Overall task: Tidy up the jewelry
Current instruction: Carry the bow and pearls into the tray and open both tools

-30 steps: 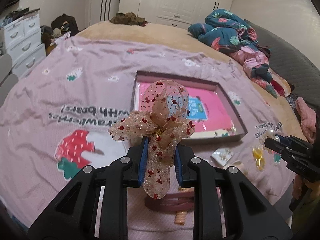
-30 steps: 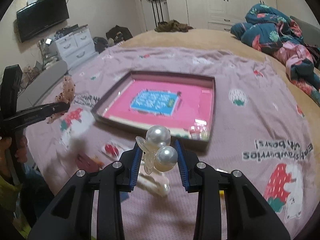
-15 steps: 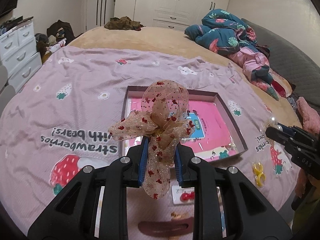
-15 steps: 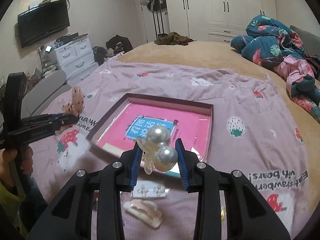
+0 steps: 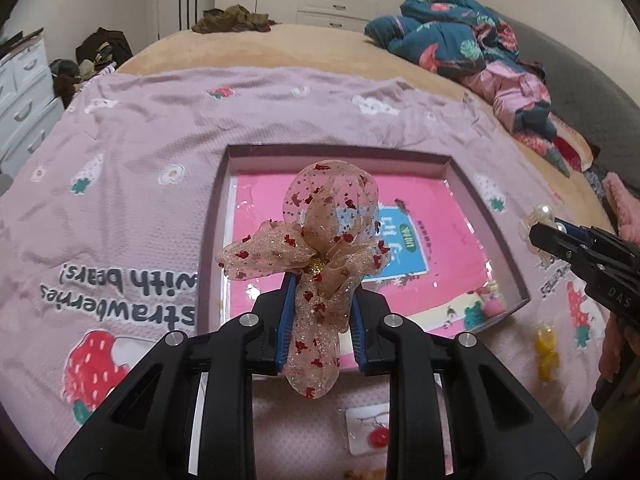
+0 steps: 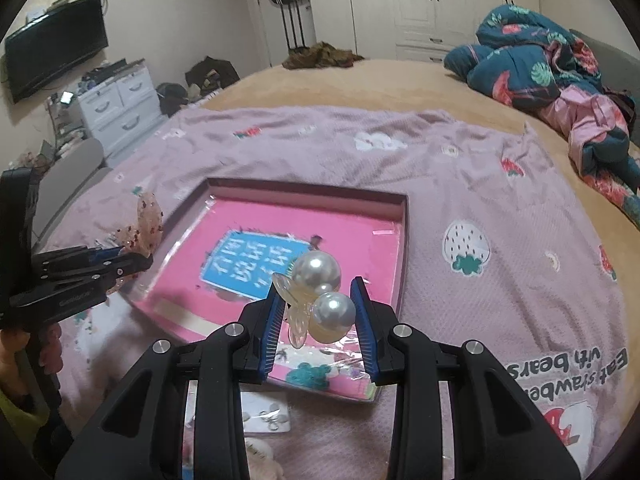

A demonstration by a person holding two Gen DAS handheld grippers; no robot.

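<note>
My left gripper (image 5: 320, 280) is shut on a sheer peach hair bow with red specks (image 5: 320, 248), held just above the near edge of a shallow box with a pink floor (image 5: 460, 216). My right gripper (image 6: 318, 292) is shut on a clear hair claw with large pearls (image 6: 320, 288), held over the near right part of the same box (image 6: 396, 240). Each gripper shows in the other's view: the right gripper (image 5: 538, 236) at the right edge with the pearl claw (image 5: 545, 213), the left gripper (image 6: 136, 260) at the left with the bow (image 6: 148, 220).
The box lies on a lilac strawberry blanket (image 5: 132, 152) spread over a bed. Before its near edge lie a card with a red earring (image 5: 370, 432), a yellow clip (image 5: 546, 354) and a card of silver earrings (image 6: 266, 416). Bundled bedding (image 6: 552, 68) sits far right.
Both grippers have moved forward towards the box with their items still held; the box now looks larger and nearer in both views. The small pieces in front of the box have slid lower in frame.
</note>
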